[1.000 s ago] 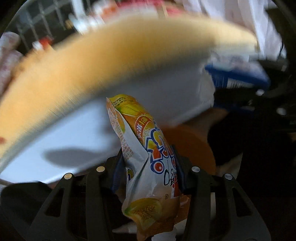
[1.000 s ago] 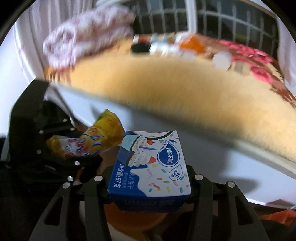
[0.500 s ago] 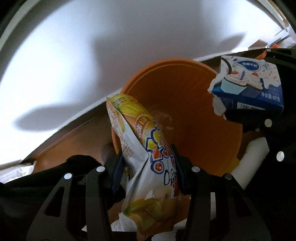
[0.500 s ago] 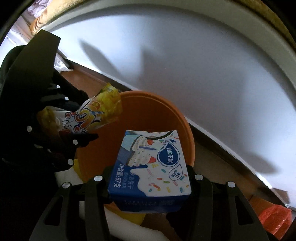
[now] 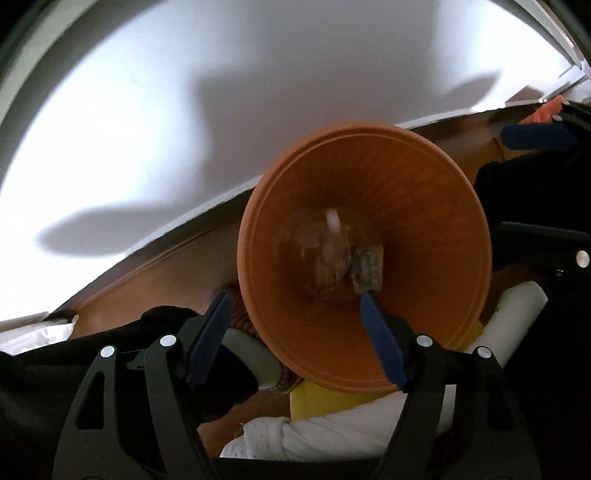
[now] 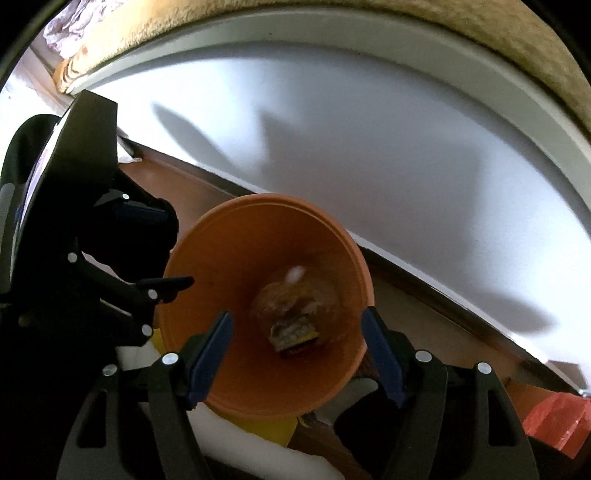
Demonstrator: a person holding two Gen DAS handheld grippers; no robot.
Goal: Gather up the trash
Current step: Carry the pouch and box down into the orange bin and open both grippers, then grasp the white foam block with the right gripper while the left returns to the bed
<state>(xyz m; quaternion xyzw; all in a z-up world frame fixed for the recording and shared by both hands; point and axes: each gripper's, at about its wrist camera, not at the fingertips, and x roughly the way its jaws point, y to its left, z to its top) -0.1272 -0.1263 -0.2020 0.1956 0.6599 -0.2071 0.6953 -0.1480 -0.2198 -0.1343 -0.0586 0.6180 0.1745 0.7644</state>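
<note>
An orange round bin [image 5: 424,206] stands on the brown floor against a white panel. It also shows in the right wrist view [image 6: 236,258]. Blurred trash [image 5: 332,254] lies at its bottom, also seen in the right wrist view [image 6: 295,314]. My left gripper [image 5: 295,310] is open and empty above the bin's near rim. My right gripper [image 6: 297,325] is open and empty over the bin's mouth. The left gripper shows at the left of the right wrist view [image 6: 147,254].
A white bed-side panel [image 6: 369,147] rises behind the bin, with tan bedding [image 6: 480,26] on top. An orange-red plastic bag [image 6: 557,421] lies on the floor at right. White cloth and a yellow item [image 5: 325,402] lie beside the bin's base.
Both grippers opened. The snack packet left the left gripper and the blue carton left the right gripper. Both dropped into the orange bin.
</note>
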